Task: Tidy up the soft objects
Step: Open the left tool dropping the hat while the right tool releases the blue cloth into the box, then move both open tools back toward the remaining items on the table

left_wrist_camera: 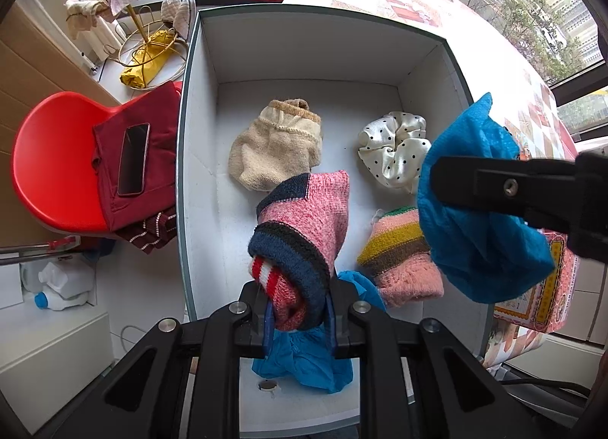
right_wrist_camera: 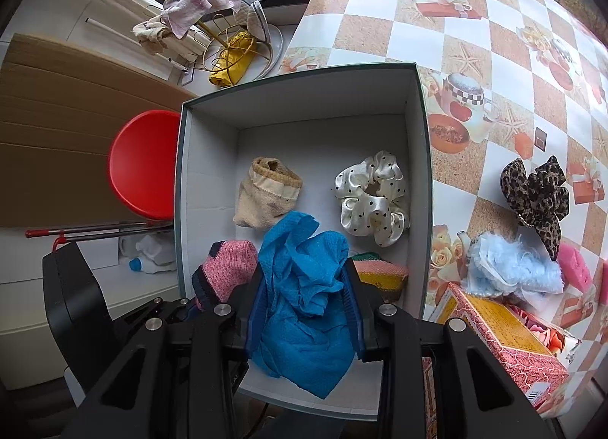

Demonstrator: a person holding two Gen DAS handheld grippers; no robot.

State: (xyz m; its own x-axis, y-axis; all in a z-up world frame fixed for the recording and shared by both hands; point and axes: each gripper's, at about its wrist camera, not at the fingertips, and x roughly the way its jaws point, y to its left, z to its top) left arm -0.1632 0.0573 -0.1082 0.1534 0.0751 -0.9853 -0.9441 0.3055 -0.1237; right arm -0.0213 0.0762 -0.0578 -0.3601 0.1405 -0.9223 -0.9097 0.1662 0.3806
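My left gripper [left_wrist_camera: 296,309] is shut on a pink and navy knitted sock [left_wrist_camera: 304,226], held above the white box [left_wrist_camera: 197,127]. My right gripper [right_wrist_camera: 304,309] is shut on a blue cloth [right_wrist_camera: 304,287], also over the box [right_wrist_camera: 421,135]; the cloth shows at the right in the left wrist view [left_wrist_camera: 482,211]. In the box lie a beige sock [left_wrist_camera: 273,146], a white polka-dot scrunchie [left_wrist_camera: 395,154], a striped pink and yellow knit [left_wrist_camera: 399,252] and another blue cloth [left_wrist_camera: 304,363]. The pink sock also shows in the right wrist view [right_wrist_camera: 231,271].
On the checkered tablecloth [right_wrist_camera: 475,40] right of the box lie a leopard scrunchie [right_wrist_camera: 535,195], a light blue fluffy piece [right_wrist_camera: 513,264], a pink item [right_wrist_camera: 577,268] and a patterned carton [right_wrist_camera: 505,344]. A red chair [left_wrist_camera: 57,165] with clothes and a phone [left_wrist_camera: 133,157] stands left.
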